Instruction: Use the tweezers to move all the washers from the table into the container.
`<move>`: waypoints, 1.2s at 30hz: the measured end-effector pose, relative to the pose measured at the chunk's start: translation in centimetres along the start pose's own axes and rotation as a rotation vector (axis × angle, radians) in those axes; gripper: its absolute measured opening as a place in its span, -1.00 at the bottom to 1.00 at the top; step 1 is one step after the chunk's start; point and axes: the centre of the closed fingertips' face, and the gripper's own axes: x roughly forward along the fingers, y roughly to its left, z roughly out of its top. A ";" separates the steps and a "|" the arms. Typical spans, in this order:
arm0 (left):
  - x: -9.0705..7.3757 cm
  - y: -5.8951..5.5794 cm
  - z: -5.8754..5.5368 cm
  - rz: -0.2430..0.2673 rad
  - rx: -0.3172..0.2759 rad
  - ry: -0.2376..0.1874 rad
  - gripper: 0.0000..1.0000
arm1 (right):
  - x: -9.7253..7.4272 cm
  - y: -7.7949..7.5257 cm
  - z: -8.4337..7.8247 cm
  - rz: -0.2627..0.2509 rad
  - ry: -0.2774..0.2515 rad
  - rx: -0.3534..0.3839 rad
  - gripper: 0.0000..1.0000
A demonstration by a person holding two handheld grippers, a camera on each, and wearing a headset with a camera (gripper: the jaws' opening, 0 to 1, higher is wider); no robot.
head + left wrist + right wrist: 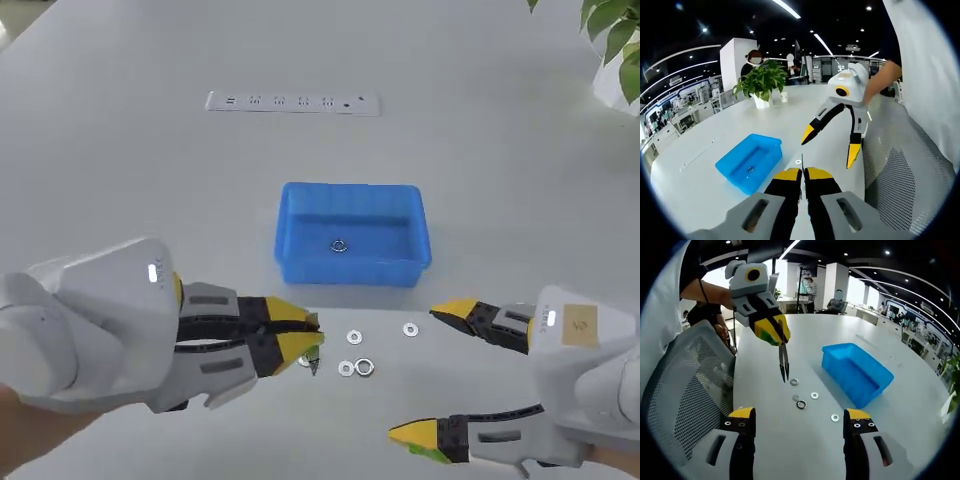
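Left tongs: pressed shut on the tweezers. Their two thin tips stick out ahead of the jaws and point down at the worktop.
Right tongs: spread wide and holding nothing, hovering low over the worktop to the right of the loose washers.
Washers: five small flat metal rings lie loose on the worktop in front of the container. Two lie just beside each other, one sits apart toward the right tongs, and one is at the tweezer tips.
Container: a shallow blue bin just beyond the washers, open at the top, with one washer already on its floor.
Washers relative to the tongs: in the right gripper view the tweezer tips hang just above the nearest washer. Whether they touch it cannot be told. The rest of the cluster lies between the two tongs.
Handling, as a judgement: the washers are probably very light, rigid and smooth, and they lie flat, so they should slide rather than lift if nudged. The best hold looks to be across the ring, with one tip through the hole and one outside the rim, or by tipping an edge up first. A loose pinch would likely drop the washer on the way to the container.
Progress, as a judgement: early, with one washer in and five left out.
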 end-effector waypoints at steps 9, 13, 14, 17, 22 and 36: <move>0.1 0.6 0.2 0.012 0.004 -0.005 -0.86 | -0.2 0.3 -1.0 0.009 0.010 0.046 0.43; 0.0 1.1 0.0 0.020 0.000 -0.001 -0.86 | -0.1 0.1 -1.2 0.010 0.013 0.062 0.42; 0.1 1.1 -0.1 0.023 0.002 0.003 -0.86 | -0.1 -0.1 -1.2 0.006 0.013 0.066 0.42; 0.1 1.1 -0.2 0.026 -0.002 -0.002 -0.86 | -0.2 -0.4 -1.0 0.004 0.008 0.070 0.42; 0.5 1.1 -0.6 0.022 0.000 0.004 -0.86 | -0.2 -0.6 -1.3 0.003 0.020 0.067 0.42; 0.5 1.1 -1.1 0.022 0.007 0.007 -0.86 | 0.1 0.3 -1.5 0.038 0.032 0.073 0.41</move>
